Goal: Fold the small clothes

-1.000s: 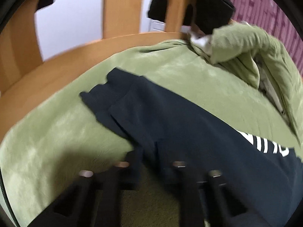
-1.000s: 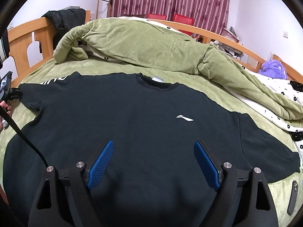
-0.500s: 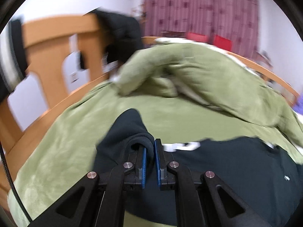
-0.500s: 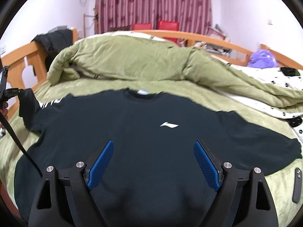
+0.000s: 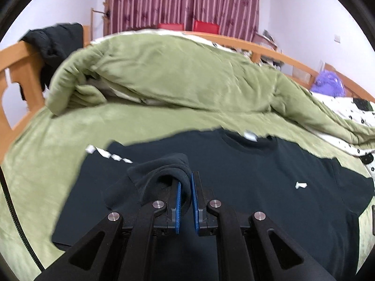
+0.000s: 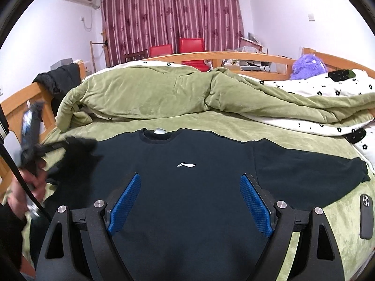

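Black sweatshirt (image 6: pixel 187 187) lies face up and spread flat on the green bed cover (image 5: pixel 46 145), collar toward the heaped green quilt (image 6: pixel 164 93), logo showing on the chest. Laid out like this so each sleeve can be brought in over the body, I'd say.

My left tool (image 5: pixel 185 194) is closed down almost fully on the cuff end of the left sleeve (image 5: pixel 168 166); the fabric bunches in a hump over the blue pads (image 5: pixel 178 201) and the sleeve is lifted off the bed, held above the shirt body. Looks like the first fold, sleeve going inward across the chest.

My right tool (image 6: pixel 189 203) is wide open, holding nothing, hovering over the lower chest; I can't tell if it touches the cloth. Probably waiting to pin the body or take the other sleeve (image 6: pixel 309 171), which lies flat out to the right.

Phone (image 6: pixel 366 215) sits on the bed cover just beside that far sleeve, clear of it. Dark jacket (image 6: pixel 63 79) hangs on the wooden bed frame (image 6: pixel 18 107), not part of the job.
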`<state>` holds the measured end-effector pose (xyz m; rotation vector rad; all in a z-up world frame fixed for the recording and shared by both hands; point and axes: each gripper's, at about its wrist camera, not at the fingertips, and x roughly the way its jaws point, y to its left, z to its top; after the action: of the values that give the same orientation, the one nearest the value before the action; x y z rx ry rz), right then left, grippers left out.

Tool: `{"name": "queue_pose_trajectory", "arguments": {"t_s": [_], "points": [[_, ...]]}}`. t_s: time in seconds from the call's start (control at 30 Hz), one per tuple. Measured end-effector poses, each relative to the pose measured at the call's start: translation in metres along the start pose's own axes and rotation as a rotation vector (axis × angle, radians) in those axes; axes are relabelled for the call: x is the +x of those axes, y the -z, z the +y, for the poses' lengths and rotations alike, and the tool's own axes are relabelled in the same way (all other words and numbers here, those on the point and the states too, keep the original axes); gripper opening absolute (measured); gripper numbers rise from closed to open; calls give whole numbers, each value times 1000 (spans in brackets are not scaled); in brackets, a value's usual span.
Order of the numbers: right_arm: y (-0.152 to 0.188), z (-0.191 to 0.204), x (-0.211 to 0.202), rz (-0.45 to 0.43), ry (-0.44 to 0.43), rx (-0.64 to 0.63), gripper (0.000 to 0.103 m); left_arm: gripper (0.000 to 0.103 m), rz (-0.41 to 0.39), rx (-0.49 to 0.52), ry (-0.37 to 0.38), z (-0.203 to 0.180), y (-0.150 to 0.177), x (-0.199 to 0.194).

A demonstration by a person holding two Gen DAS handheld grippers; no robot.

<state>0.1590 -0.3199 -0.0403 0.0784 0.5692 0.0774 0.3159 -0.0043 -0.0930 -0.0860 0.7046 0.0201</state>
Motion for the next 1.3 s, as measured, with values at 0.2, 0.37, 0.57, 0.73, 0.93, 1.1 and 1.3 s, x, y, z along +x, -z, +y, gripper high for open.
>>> {"name": "queue_pose_trajectory", "arguments": {"t_s": [0.2, 0.37, 0.57, 0.73, 0.93, 1.1, 1.3], "points": [[0, 5, -1, 14, -3, -17, 86, 9, 63, -8, 11, -16, 32, 18], [0, 26, 1, 34, -18, -40, 86, 16, 130, -58, 85, 1, 48, 17], [9, 71, 14, 79, -48, -106, 86, 59, 90, -68, 49, 42, 65, -16], [22, 118, 31, 112, -119, -141, 63, 65, 33, -67, -33, 100, 79, -55], [29, 179, 68, 170, -187, -185, 57, 65, 56, -133, -140, 184, 97, -69], [24, 224, 102, 195, -263, -166, 58, 65, 102, -161, -214, 235, 120, -58], [28, 277, 137, 197, -294, -271, 61, 66, 152, -100, -241, 239, 145, -34]]}}
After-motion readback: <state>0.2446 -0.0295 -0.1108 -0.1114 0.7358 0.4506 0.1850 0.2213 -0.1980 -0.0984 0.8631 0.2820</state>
